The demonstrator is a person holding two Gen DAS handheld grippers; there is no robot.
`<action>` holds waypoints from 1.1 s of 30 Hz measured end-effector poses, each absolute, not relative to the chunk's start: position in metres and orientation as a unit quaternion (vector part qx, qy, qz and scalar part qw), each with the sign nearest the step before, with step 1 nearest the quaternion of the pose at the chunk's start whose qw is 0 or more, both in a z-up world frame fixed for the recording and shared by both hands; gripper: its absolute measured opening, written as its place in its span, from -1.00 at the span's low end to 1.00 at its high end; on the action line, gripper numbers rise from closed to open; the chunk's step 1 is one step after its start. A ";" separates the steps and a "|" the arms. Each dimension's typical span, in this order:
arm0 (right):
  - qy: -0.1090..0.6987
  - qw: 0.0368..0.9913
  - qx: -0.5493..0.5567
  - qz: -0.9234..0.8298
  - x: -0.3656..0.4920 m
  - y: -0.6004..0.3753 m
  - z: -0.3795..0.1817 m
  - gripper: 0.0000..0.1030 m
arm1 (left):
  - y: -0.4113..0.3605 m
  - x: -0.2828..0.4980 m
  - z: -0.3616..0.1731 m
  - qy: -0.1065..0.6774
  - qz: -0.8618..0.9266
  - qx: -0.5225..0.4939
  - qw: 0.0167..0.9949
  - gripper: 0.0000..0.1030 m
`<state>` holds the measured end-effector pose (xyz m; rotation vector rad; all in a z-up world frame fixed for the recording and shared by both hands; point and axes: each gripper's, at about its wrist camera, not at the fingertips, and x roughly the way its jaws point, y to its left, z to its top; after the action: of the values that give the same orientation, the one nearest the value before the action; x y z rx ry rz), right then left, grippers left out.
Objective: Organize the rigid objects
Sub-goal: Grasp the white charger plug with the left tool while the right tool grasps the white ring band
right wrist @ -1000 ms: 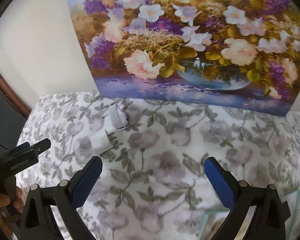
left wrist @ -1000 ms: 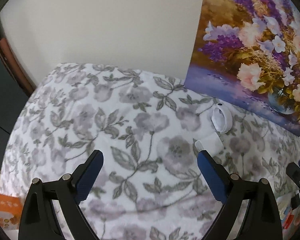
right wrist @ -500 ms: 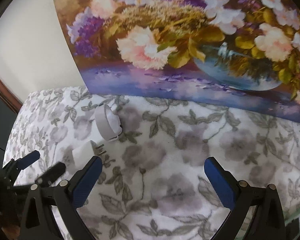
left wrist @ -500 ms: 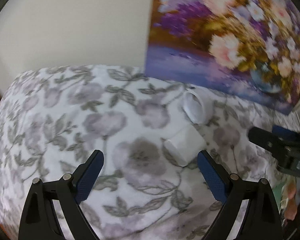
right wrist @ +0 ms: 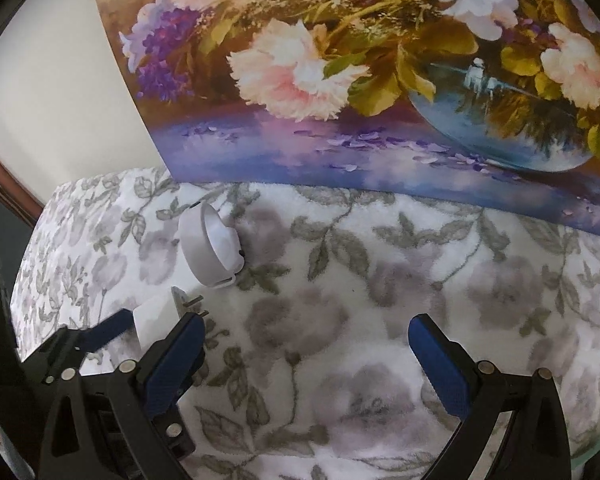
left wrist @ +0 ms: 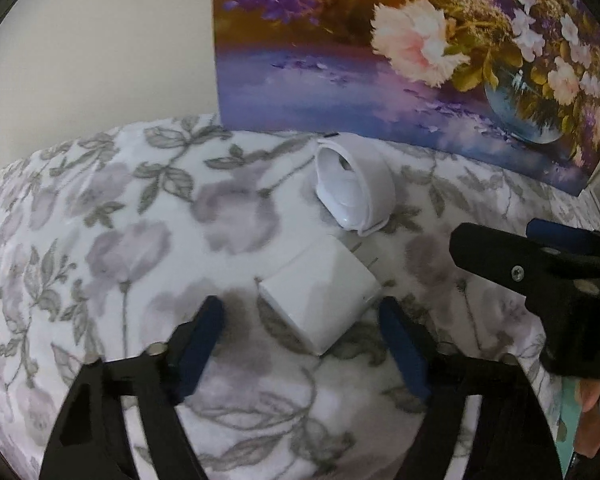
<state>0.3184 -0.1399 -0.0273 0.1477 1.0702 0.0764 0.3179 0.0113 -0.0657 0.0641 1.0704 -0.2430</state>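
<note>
Left gripper closing in on the charger

The white plug adapter (left wrist: 318, 300) lies at 6 o'clock of the white round holder (left wrist: 354, 186) on the floral cloth (left wrist: 100, 240); left gripper (left wrist: 302, 322) has just been narrowing around it, pads not yet touching; right gripper (right wrist: 304, 354) gapes empty; nothing sorted yet.

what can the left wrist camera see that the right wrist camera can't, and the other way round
Only the left wrist view shows the whole top of the white plug block, lying between the left gripper fingers, whose jaws have just been closing without touching it. Only the right wrist view shows the right gripper open over bare blanket, and the block's metal prongs clearly. Both show the white round case, the flower painting and the blanket.
</note>
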 end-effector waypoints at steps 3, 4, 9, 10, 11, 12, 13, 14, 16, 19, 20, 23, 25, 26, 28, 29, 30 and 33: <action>0.509 0.857 0.072 0.040 0.322 -0.136 -0.029 1.00 | 0.008 0.318 -0.066 0.499 -0.118 0.032 0.858 0.22; 0.509 0.857 0.073 0.041 0.323 -0.135 -0.028 1.00 | 0.008 0.318 -0.065 0.499 -0.118 0.032 0.858 0.11; 0.505 0.859 0.074 0.045 0.334 -0.123 -0.030 0.99 | 0.022 0.317 -0.061 0.498 -0.104 0.019 0.861 0.05; 0.503 0.860 0.075 0.048 0.336 -0.121 -0.031 0.98 | 0.028 0.317 -0.060 0.497 -0.097 0.016 0.862 0.04; 0.501 0.861 0.074 0.052 0.338 -0.117 -0.031 0.96 | 0.036 0.317 -0.059 0.495 -0.088 0.011 0.864 0.04; 0.499 0.862 0.072 0.054 0.340 -0.113 -0.031 0.94 | 0.045 0.317 -0.059 0.492 -0.080 0.004 0.867 0.03; 0.497 0.863 0.069 0.057 0.342 -0.108 -0.032 0.88 | 0.051 0.317 -0.059 0.491 -0.074 0.000 0.868 0.02; 0.497 0.863 0.068 0.059 0.345 -0.104 -0.033 0.82 | 0.060 0.317 -0.058 0.490 -0.063 -0.005 0.870 0.02; 0.499 0.862 0.068 0.061 0.349 -0.097 -0.036 0.75 | 0.071 0.317 -0.058 0.490 -0.052 -0.011 0.870 0.02; 0.496 0.863 0.065 0.067 0.356 -0.085 -0.038 0.68 | 0.088 0.316 -0.060 0.493 -0.040 -0.019 0.869 0.02; 0.496 0.863 0.059 0.069 0.358 -0.081 -0.039 0.62 | 0.093 0.316 -0.060 0.492 -0.040 -0.022 0.869 0.02; 0.498 0.863 0.046 0.067 0.363 -0.069 -0.042 0.40 | 0.101 0.315 -0.062 0.490 -0.038 -0.025 0.870 0.02; 0.499 0.863 0.042 0.068 0.365 -0.065 -0.044 0.25 | 0.104 0.314 -0.066 0.491 -0.039 -0.029 0.870 0.01; 0.500 0.863 0.037 0.068 0.365 -0.062 -0.045 0.11 | 0.104 0.314 -0.066 0.491 -0.041 -0.028 0.870 0.01; 0.499 0.864 0.023 0.061 0.366 -0.056 -0.047 -0.09 | 0.103 0.315 -0.066 0.489 -0.042 -0.023 0.871 0.01; 0.497 0.866 0.020 0.058 0.366 -0.054 -0.047 -0.23 | 0.101 0.316 -0.067 0.488 -0.043 -0.023 0.871 0.01; 0.496 0.866 0.020 0.057 0.366 -0.053 -0.047 -0.30 | 0.102 0.316 -0.066 0.488 -0.043 -0.024 0.872 0.01; 0.493 0.868 0.015 0.052 0.365 -0.052 -0.047 -0.59 | 0.103 0.314 -0.066 0.487 -0.045 -0.025 0.872 0.01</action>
<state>0.3651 -0.0516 -0.0465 0.0307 1.0310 0.1098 0.3145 0.1031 -0.0662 -0.0521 1.0168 -0.0938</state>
